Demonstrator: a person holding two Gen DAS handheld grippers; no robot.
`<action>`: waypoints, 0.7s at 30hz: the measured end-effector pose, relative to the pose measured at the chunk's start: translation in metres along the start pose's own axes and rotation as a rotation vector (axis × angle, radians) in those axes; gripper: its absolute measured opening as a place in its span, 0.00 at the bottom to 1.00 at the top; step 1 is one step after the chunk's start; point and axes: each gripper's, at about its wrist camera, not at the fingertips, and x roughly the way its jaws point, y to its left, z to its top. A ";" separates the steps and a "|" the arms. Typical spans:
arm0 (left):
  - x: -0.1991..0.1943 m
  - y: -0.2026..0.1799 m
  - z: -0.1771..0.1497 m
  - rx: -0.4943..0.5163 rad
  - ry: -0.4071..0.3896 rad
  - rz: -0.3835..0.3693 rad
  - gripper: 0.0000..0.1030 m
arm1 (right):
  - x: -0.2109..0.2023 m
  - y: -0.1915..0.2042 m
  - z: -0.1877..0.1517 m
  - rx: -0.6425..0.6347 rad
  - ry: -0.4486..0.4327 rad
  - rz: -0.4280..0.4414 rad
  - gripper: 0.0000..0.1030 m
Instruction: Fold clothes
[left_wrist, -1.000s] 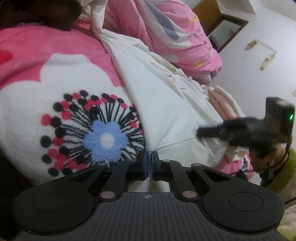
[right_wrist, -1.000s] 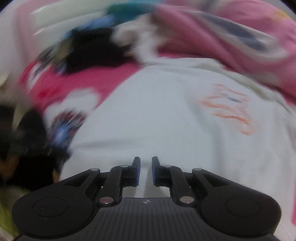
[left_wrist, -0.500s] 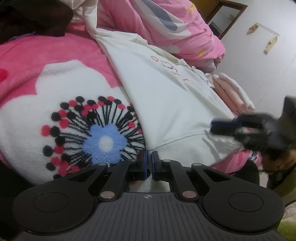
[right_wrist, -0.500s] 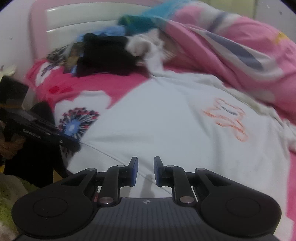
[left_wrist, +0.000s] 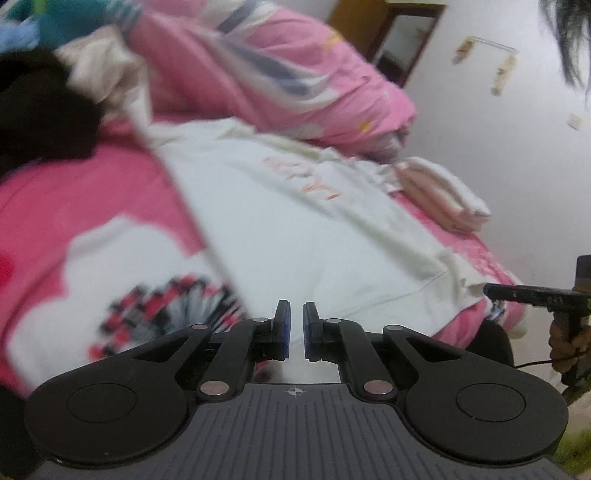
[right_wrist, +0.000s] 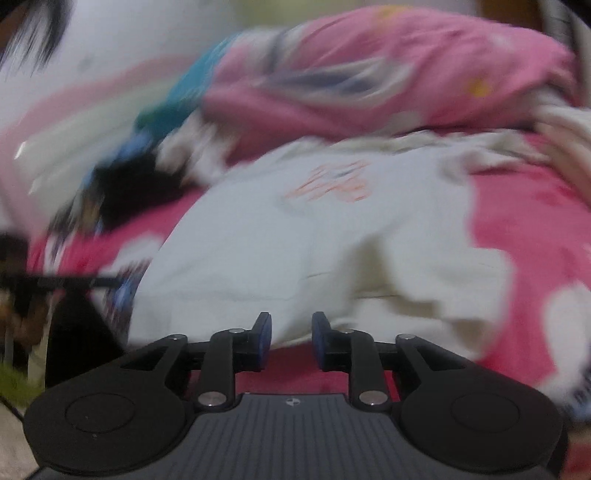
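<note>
Bed (left_wrist: 74, 192) with pink fleece blanket, white patches and a black-red-blue flower print (left_wrist: 166, 314) at near left in the left view. White shirt (left_wrist: 295, 229) with orange print lies flat across the blanket mid-bed, hem toward the near edge, right hem corner rumpled in the right view (right_wrist: 424, 280). Pink quilt (left_wrist: 295, 74) bunched along the far side; pile of dark, teal and blue clothes (left_wrist: 40, 92) at far left. Folded pale pink-white stack (left_wrist: 443, 195) at far right of the shirt, near the bed edge. White wall (left_wrist: 498, 129) behind, with small hooks and a brown-framed opening at top. Both views motion-blurred. Left claw (left_wrist: 296, 332) slightly open, narrow gap, nothing held, over the shirt's near left hem. Right claw (right_wrist: 291, 338) open wider, empty, just off the near hem with pink blanket showing between the fingers. Right claw also shows at the right edge of the left view (left_wrist: 495, 291), beside the shirt's right hem corner; contact can't be told.
</note>
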 end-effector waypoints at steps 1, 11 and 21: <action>0.009 -0.004 0.002 0.006 0.008 -0.003 0.06 | -0.007 -0.011 -0.001 0.041 -0.027 -0.028 0.27; 0.071 -0.025 0.009 0.041 0.088 0.059 0.06 | 0.002 -0.030 0.004 -0.116 -0.121 -0.391 0.29; 0.074 -0.016 0.008 -0.028 0.106 0.082 0.07 | 0.062 0.016 -0.021 -0.582 -0.041 -0.461 0.45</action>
